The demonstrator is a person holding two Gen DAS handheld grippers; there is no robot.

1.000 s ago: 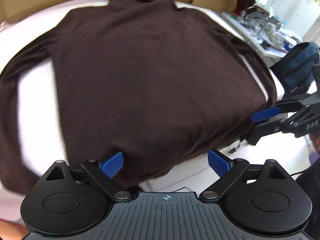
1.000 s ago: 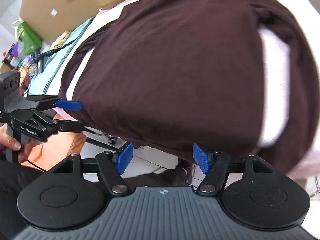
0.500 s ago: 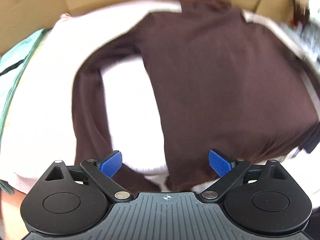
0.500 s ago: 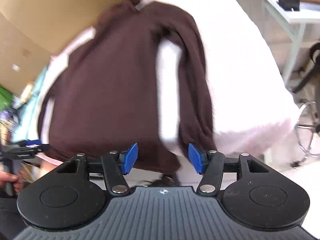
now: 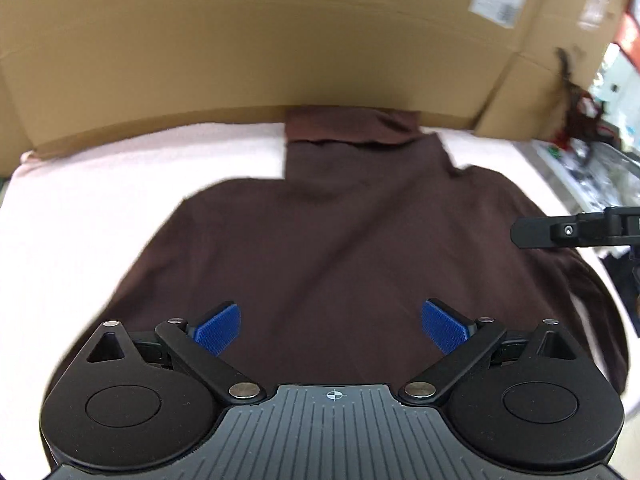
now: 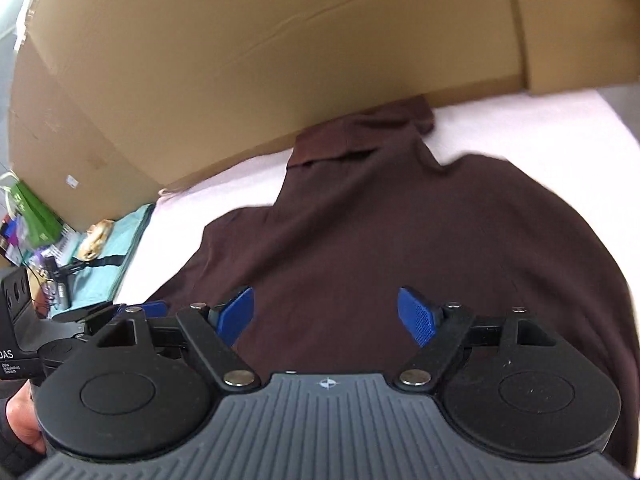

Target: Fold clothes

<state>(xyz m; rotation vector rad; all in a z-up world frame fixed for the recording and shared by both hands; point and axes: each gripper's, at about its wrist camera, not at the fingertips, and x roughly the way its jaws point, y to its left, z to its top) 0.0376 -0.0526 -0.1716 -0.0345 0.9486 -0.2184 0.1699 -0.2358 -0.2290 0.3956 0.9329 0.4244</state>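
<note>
With both grippers' jaws apart above the sweater (image 5: 340,248), left (image 5: 330,330), right (image 6: 326,314), a shallow pinch could miss the fabric.

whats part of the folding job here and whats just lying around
Part of the job:
- brown turtleneck sweater, spread flat
- pale pink cloth under it
- left gripper, open
- right gripper, open, jaws just widened, nothing between them

Just lying about:
- cardboard box behind
- green bag
- teal cloth
</note>
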